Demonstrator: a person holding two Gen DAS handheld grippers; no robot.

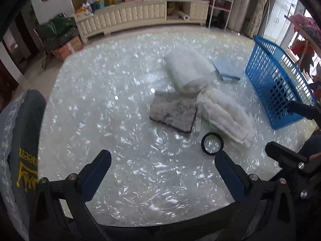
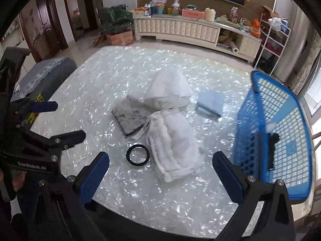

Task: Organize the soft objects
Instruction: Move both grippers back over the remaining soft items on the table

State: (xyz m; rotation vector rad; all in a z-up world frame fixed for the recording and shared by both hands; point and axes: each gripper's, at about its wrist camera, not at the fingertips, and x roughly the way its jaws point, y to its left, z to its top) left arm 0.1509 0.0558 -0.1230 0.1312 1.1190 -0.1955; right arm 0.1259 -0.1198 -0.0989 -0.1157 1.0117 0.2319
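Several soft things lie mid-table: a white rolled bundle (image 1: 187,68) (image 2: 170,88), a white quilted piece (image 1: 226,114) (image 2: 174,144), a grey fuzzy pad (image 1: 173,111) (image 2: 129,115) and a folded light-blue cloth (image 1: 226,68) (image 2: 210,102). A black ring (image 1: 212,143) (image 2: 138,154) lies in front of them. A blue basket (image 1: 278,80) (image 2: 280,132) stands at the right with a dark item inside. My left gripper (image 1: 162,170) is open and empty above the near table. My right gripper (image 2: 160,172) is open and empty, near the quilted piece and the basket.
The glossy white table (image 1: 100,100) (image 2: 100,80) has a rounded front edge. A chair with a grey cover (image 1: 24,140) (image 2: 46,74) stands at the left. A low cabinet (image 1: 140,16) (image 2: 180,28) and a wire shelf (image 1: 220,2) (image 2: 274,36) stand beyond.
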